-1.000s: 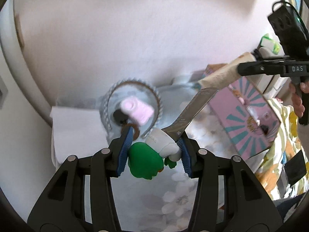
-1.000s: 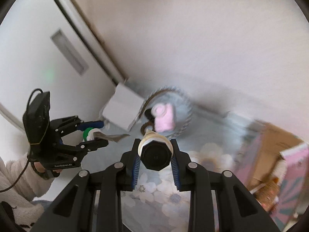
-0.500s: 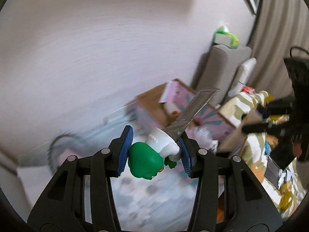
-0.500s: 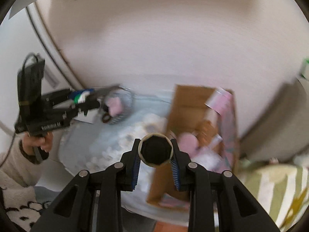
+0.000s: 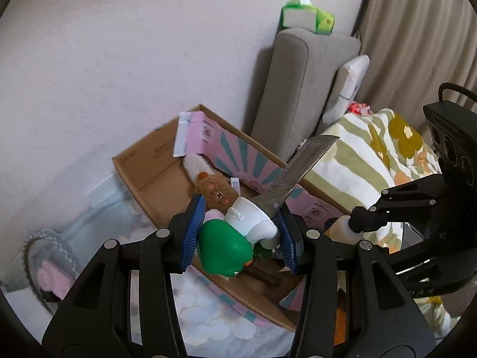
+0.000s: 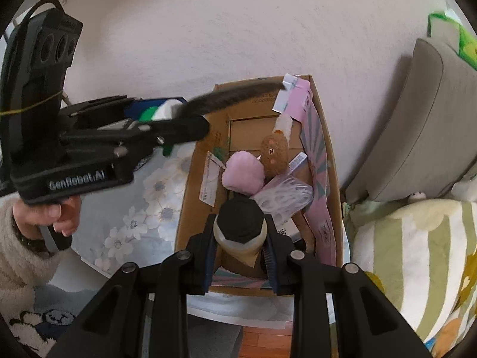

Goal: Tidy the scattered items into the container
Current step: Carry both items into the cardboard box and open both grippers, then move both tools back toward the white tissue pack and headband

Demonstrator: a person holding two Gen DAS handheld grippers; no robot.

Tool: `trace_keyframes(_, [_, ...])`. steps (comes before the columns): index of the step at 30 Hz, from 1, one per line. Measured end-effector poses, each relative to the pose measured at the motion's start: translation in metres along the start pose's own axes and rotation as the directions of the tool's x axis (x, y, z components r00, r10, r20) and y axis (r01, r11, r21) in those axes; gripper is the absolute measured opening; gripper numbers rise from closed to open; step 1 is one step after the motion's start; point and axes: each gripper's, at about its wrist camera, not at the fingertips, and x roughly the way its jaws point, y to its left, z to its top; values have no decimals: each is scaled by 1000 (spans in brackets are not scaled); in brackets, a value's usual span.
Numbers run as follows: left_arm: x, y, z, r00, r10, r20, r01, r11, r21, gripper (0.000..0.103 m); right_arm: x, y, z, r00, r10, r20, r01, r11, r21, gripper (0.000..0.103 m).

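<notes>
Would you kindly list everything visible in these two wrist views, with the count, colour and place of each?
cardboard box: one, brown with pink flaps, open on the table
brown plush toy: one, brown, inside the box
pink plush: one, pink, inside the box beside the brown one
clear plastic bag: one, transparent, inside the box
wire basket: one, grey, on the table left of the box
tablecloth: one, pale blue with white flowers, under the box
sofa: one, grey, behind the box
tissue pack: one, green, on the sofa back
blanket: one, striped green and white
tube with green cap: one, white and silver, in the left gripper
black-capped jar: one, cream, in the right gripper
</notes>
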Motion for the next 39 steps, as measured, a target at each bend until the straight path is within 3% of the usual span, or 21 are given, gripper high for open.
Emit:
trace_keyframes(2, [8,2,1,1000,4,-28,-5,1000,-30,46,7,-3,1,1000,19,-17,-19,1000,1,27])
trace_keyframes(3, [10,4,2,999,7,-34,-9,999,-51,61,11,-3,1,999,36,-40,-36,999,-12,27])
trace_keyframes(4, [10,9,2,999,16,-37,-19,996,-89,85,13,0,1,999,26,-46,-28,999,-29,27])
trace_keyframes(5, [7,13,2,999,23,-28,-26,993,-112,92,15,2,1,999,8,-46,-9,999,-41,35])
trace_keyframes(8, [-6,26,2,999,25,23,-21,988,-156,94,15,7,1,998,-66,-21,64,995,-79,57])
trace_keyframes(12, [-21,46,-3,997,80,17,-75,978,-195,95,14,2,7,998,-67,8,67,996,-64,57])
trace_keyframes(18, [-55,89,-42,988,156,1,-148,941,-305,95,2,16,24,997,12,71,-7,998,-62,57])
trace_keyframes(24, [-101,140,-100,967,254,-27,-239,865,-442,95,10,54,46,995,64,82,-52,988,-148,57])
trace_keyframes(29, [-136,179,-153,913,393,-109,-394,779,-488,95,28,97,66,991,119,62,-101,967,-233,57])
trace_keyframes(34, [-167,217,-194,879,452,-150,-449,683,-576,95,61,136,84,990,140,12,-131,953,-273,57])
trace_keyframes(39, [-183,248,-221,844,501,-190,-500,608,-617,95,95,171,95,990,139,-31,-142,943,-303,57])
